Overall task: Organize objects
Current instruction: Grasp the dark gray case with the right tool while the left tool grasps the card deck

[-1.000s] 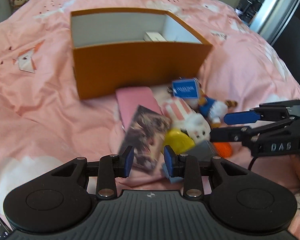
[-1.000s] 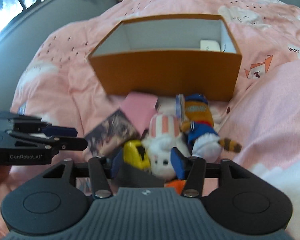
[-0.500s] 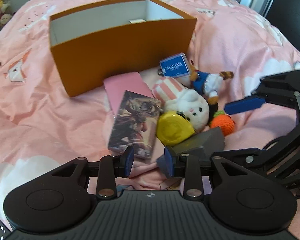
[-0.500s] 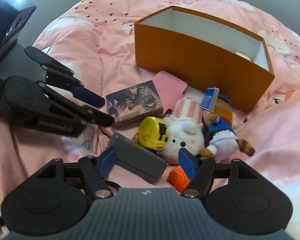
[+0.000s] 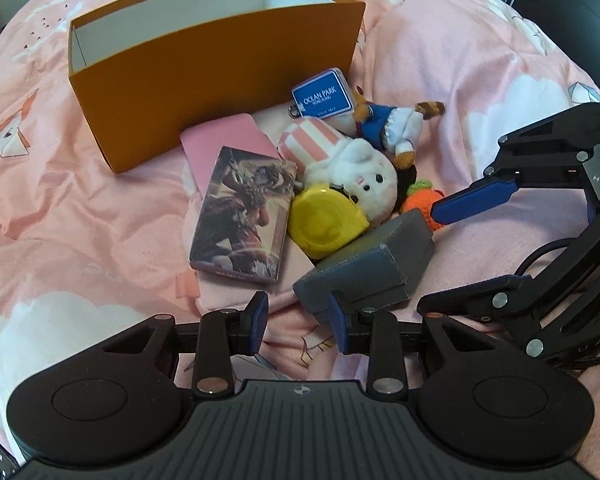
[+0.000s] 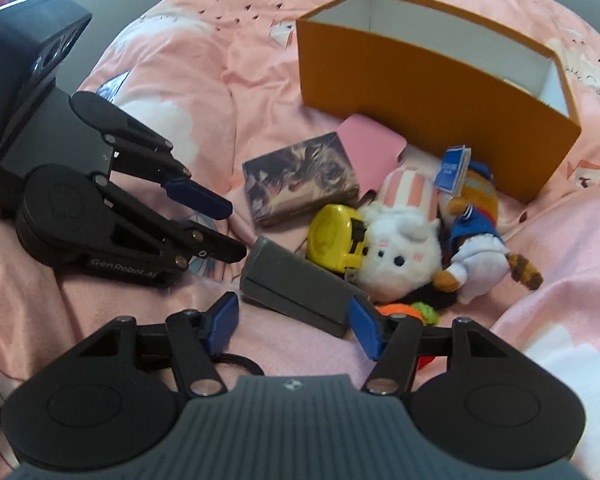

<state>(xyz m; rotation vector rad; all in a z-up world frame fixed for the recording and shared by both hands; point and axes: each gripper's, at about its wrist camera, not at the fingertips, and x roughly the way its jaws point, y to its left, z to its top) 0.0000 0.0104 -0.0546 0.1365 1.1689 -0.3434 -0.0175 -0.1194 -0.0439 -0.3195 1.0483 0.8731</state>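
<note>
Your right gripper (image 6: 292, 322), jaws just narrowed, straddles the grey case (image 6: 296, 286) without gripping; your left gripper (image 5: 298, 322) hangs part-open, empty. The pile lies on the bed (image 5: 60, 220) before the orange box (image 5: 216, 76); nearly everything remains.

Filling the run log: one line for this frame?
left gripper: open, empty | right gripper: open, jaws closing around grey case, no grip | orange box: upright

My blue-padded claws (image 6: 294, 322) hover over a pink bedspread (image 5: 80, 208). I see an orange box (image 5: 220, 76), white inside, a yellow tape measure (image 5: 326, 222), a grey case (image 5: 374, 264), and a pink-striped, perhaps rabbit, plush (image 5: 340, 160).
</note>
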